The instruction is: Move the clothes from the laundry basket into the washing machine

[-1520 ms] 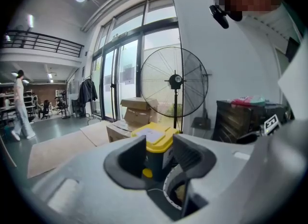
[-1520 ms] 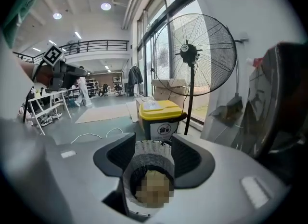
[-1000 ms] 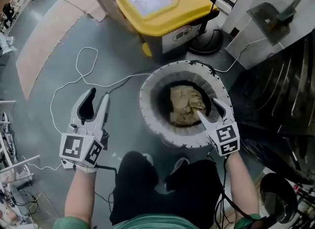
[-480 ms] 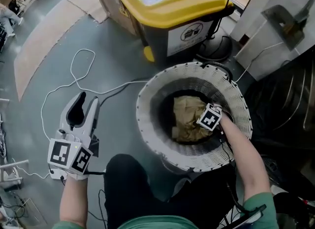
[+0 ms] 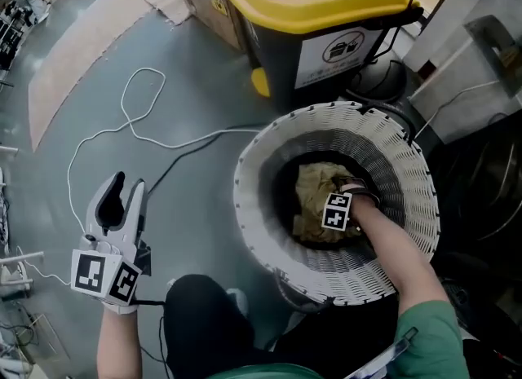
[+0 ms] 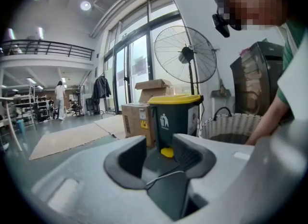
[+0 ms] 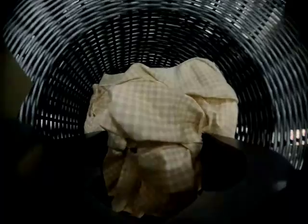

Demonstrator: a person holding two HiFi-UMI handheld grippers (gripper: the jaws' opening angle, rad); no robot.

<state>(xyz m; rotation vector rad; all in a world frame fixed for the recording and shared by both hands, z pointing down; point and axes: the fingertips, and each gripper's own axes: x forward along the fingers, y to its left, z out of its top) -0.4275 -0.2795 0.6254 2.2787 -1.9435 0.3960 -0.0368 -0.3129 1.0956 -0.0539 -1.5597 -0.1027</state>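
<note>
I am at the pick-up step. My right gripper (image 7: 156,170) points straight down inside the white wicker laundry basket (image 5: 247,198). Its jaws are spread wide and have just been opening. A crumpled pale yellow checked garment (image 7: 159,112) lies between them at the bottom of the basket, not yet pinched. I judge the jaws must next close on a thick fold of the cloth, then lift it clear of the rim toward the washing machine, which I cannot make out for certain here. My right forearm (image 5: 391,247) reaches down over the basket's near rim. My left gripper (image 5: 126,186) hangs out to the left over the grey floor (image 5: 188,206), well apart from the basket. It points roughly level, jaws apart with nothing between them.
</note>
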